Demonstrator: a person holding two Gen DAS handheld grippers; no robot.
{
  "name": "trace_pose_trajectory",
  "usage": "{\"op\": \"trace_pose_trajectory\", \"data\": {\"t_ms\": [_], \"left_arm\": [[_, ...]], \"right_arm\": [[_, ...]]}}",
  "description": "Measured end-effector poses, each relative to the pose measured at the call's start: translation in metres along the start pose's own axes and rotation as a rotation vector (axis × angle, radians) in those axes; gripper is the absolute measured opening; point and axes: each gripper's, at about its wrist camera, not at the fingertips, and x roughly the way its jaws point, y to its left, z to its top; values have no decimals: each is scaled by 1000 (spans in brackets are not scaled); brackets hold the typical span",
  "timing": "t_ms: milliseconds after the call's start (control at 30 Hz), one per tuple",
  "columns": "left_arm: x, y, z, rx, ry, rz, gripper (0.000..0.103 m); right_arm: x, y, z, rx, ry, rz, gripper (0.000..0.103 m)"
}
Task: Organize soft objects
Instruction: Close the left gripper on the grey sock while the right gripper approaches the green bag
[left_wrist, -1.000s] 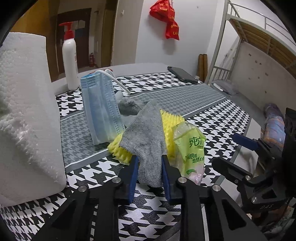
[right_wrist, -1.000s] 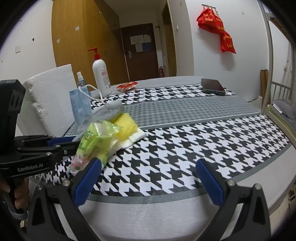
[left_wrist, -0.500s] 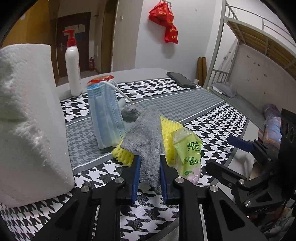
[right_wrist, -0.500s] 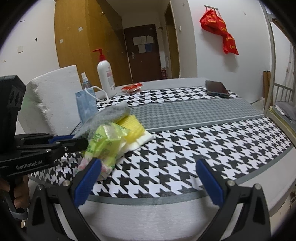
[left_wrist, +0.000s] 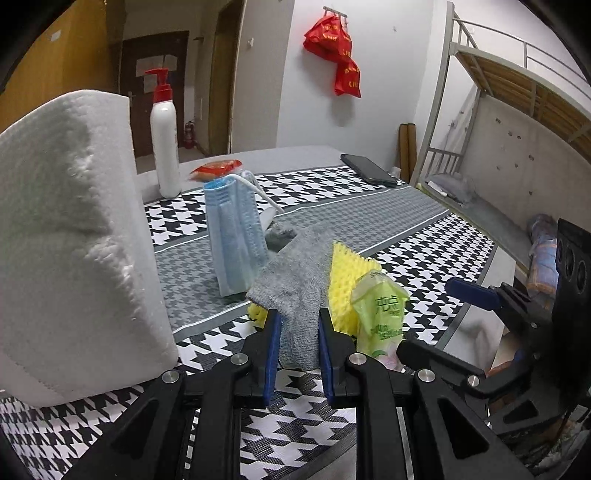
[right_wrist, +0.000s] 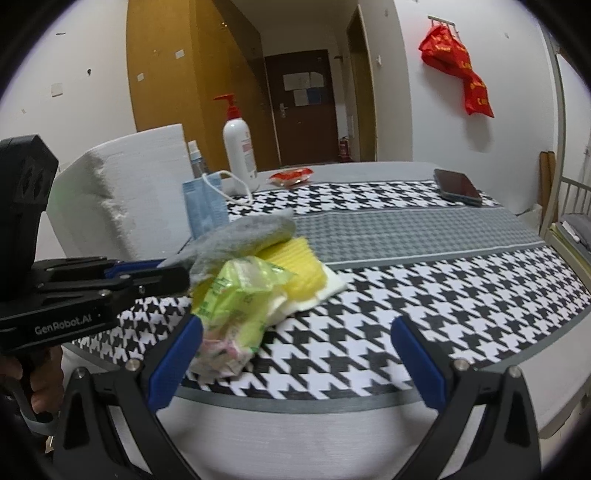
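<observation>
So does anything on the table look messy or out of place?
Yes. The gray cloth, yellow sponge and green tissue pack sit in one overlapping heap, and the blue face mask stands on edge instead of lying flat.

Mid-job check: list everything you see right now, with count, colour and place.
Grey knit cloth: one, grey, draped on the sponge, near end pinched.
Ridged foam sponge: one, yellow, mid-table.
Tissue pack: one, green, beside the sponge.
Face mask: one, blue, standing behind the cloth.
Paper towel roll: one, white, left.
Pump bottle: one, white with red pump, far left.
Snack packet: one, red, far edge.
Phone: one, black, far right.
Houndstooth tablecloth: one, black-white-grey.
Left gripper: shut on the cloth.
Right gripper: open, empty.
</observation>
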Motion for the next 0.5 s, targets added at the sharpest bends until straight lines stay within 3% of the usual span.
{"op": "trace_pose_trajectory", "data": {"t_ms": [500], "left_arm": [[-4, 5, -4, 1, -4, 7, 21]], "right_arm": [[14, 18, -1, -25, 44, 43, 100]]}}
